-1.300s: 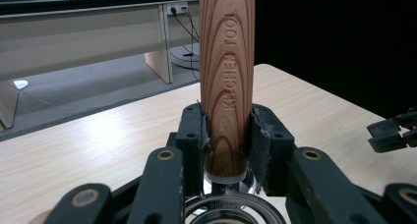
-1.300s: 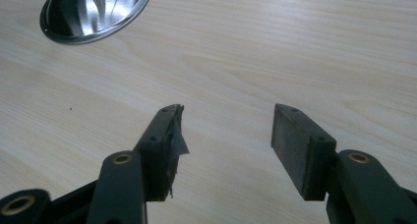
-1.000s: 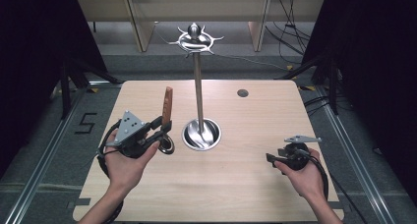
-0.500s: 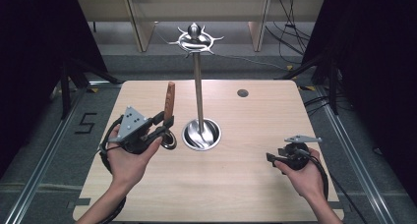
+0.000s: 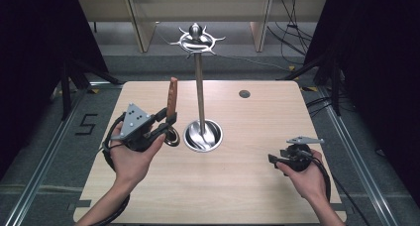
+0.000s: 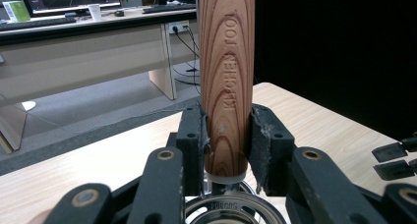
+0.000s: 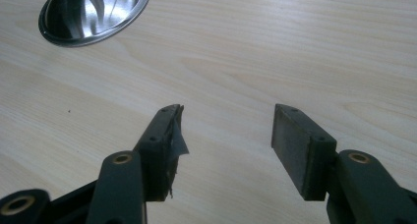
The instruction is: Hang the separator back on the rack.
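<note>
A kitchen utensil with a brown wood-grain handle (image 5: 172, 96) and a round steel head is being held upright at the left centre of the high view, and the step in hand is judged to be the carrying of this utensil toward the tall steel hanging stand with hooked arms at its top (image 5: 199, 87). The handle is being pinched by the left gripper (image 5: 170, 123), whose two black jaws are being pressed against its lower end; in the left gripper view the handle (image 6: 227, 81) is being shown rising straight up the middle of the frame, with the shiny round head (image 6: 231, 210) just below the pads at the bottom edge. The utensil is being kept just left of the stand's round steel base (image 5: 203, 136), near it but apart. The next move is judged to call for the utensil to be lifted toward the hooks at the upper centre, which are standing well above the handle's tip. The right gripper (image 5: 271, 158) is being held at the lower right over the pale wooden table (image 5: 257, 196), its jaws spread with nothing between them.
</note>
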`<state>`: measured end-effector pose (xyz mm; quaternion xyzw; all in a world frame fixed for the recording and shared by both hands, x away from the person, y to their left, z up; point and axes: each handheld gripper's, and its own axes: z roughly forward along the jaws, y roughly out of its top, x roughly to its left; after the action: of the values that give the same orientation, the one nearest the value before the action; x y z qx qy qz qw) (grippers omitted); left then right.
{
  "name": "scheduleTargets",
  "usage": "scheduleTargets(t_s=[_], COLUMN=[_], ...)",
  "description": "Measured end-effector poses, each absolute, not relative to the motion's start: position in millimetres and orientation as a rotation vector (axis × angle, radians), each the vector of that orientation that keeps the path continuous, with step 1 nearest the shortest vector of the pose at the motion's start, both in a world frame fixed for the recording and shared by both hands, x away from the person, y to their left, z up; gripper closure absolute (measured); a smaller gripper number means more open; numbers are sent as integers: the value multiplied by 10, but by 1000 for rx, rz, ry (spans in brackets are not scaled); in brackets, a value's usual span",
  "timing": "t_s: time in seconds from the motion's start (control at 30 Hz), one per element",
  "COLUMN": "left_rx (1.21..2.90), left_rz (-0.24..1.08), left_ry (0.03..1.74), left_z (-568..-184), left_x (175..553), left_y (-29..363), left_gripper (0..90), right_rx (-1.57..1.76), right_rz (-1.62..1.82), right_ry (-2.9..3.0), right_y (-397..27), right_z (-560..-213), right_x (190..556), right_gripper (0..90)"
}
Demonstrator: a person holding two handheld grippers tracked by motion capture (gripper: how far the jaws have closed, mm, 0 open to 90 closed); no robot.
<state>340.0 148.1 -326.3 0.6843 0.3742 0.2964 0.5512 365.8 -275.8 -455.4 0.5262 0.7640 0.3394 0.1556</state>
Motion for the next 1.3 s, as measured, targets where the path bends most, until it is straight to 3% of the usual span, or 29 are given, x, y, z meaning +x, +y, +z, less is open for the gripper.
scheduleTargets(t_s=[1.3], left_rx=[1576], left_rz=[753], left_ry=[836], left_z=[-3038], left_x=[3521], left_y=[1349], left_gripper=[683], right_rx=[1507], right_rz=[1024], right_ry=[2178], right_y=[-2762], right_z=[-4546], right_x=[3658], right_gripper=[458])
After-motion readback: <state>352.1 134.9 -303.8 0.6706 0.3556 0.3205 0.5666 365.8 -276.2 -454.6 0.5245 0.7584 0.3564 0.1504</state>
